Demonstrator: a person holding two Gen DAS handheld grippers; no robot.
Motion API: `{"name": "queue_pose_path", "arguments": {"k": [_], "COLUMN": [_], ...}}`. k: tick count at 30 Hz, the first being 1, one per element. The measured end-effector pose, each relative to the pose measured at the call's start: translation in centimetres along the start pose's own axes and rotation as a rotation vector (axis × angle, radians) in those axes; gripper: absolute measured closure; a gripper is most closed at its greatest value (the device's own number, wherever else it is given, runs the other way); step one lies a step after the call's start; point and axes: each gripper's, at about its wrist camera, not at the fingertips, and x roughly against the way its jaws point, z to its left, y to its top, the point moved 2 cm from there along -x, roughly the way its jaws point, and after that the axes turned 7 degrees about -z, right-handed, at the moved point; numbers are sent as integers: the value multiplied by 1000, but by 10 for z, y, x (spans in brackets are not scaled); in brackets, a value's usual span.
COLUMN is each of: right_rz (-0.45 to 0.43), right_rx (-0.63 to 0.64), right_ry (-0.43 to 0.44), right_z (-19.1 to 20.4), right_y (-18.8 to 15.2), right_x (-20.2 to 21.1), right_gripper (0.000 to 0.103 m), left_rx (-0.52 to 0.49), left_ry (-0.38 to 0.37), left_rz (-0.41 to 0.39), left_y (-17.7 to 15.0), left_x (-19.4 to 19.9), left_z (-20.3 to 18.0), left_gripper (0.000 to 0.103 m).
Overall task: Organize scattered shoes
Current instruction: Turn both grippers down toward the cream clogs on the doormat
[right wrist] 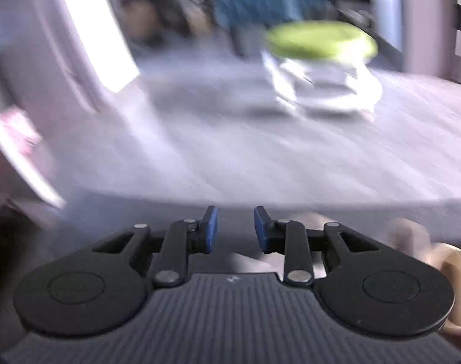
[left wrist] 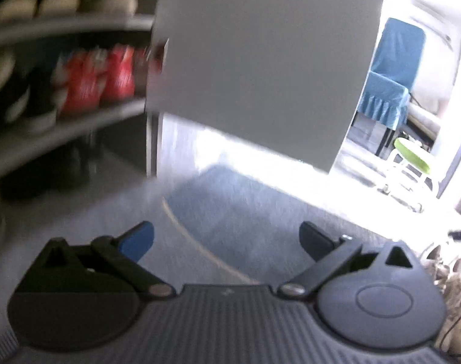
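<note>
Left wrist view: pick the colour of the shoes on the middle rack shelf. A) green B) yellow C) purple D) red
D: the shoes on the middle shelf of the rack show red uppers, blurred but plain, beside darker pairs.

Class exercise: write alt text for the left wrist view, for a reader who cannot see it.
The left tongs stand wide open and empty above a blue mat on the floor. To the left, a shoe rack holds red shoes and pale ones; a blue-covered chair sits beyond an open grey door.

Red shoes – blurred – on middle shelf
</note>
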Motion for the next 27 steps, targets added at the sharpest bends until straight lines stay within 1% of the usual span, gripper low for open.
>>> {"name": "queue_pose_path", "arguments": {"k": [1, 3, 4, 5, 9, 10, 12, 13, 15, 16, 17, 18, 19, 20, 21, 22, 23, 24, 25, 26, 27], "right_rz": [-10, -38, -50, -54, -75, -45, 31, 128, 234, 260, 280, 282, 295, 324, 350, 415, 440, 471, 526, 574, 598], "right_rx": [39, 32, 27, 18, 32, 46, 73, 74, 81, 97, 111, 106, 65, 15, -2, -26, -18, -13, -34, -79, -82], "right_ry": [-41, -99, -125, -143, -286, -291, -292, -259, -234, -229, -225, -231, -234, -218, -209, -195, -195, -194, -191, -185, -189], "right_z": [-14, -39, -49, -56, -118, -132, -161, -178, -192, -197, -200, -203, -212, -218, -217, -220, -219, -219, -223, -227, -228], "right_y": [-5, -8, -9, -10, -21, -26, -35, -44, -56, -59, -63, -65, -69, -73, -75, -80, -81, -83, -87, -88, -87], "right_x": [2, 7, 10, 9, 0, -3, -10, -16, -18, -16, -13, -11, -7, -8, -10, -15, -18, -22, -25, -28, -29], "right_gripper": [72, 72, 72, 71, 71, 69, 71, 71, 69, 66, 55, 46, 20, 13, 14, 13, 13, 13, 13, 13, 13], "left_rx": [29, 16, 11, -4, -16, -13, -8, -5, 1, -1, -4, -13, -24, -33, -37, -40, -41, -31, -22, -10, 2], "left_ry": [-12, -6, -4, 2, 1, -5, -15, -23, -39, -46, -50, -62, -71, -78, -77, -77, -77, -75, -74, -73, -71], "left_rz": [54, 102, 112, 133, 139, 137, 136, 133, 129, 128, 129, 132, 133, 133, 133, 132, 133, 137, 142, 146, 151], "left_y": [-17, -28, -28, -35, -42, -41, -38, -37, -35, -34, -32, -33, -33, -34, -34, -34, -34, -35, -35, -35, -35], "left_x": [5, 14, 15, 22, 29, 30, 30, 32, 36, 36, 35, 36, 37, 37, 37, 37, 37, 37, 37, 37, 36], "left_z": [3, 8, 11, 14, 21, 22, 20, 17, 11, 7, 3, 0, -2, -3, -4, -5, -6, -4, -2, -1, 0], "left_gripper": [0, 0, 0, 0, 0, 0, 0, 0, 0, 0, 0, 0, 0, 0, 0, 0, 0, 0, 0, 0, 0]}}
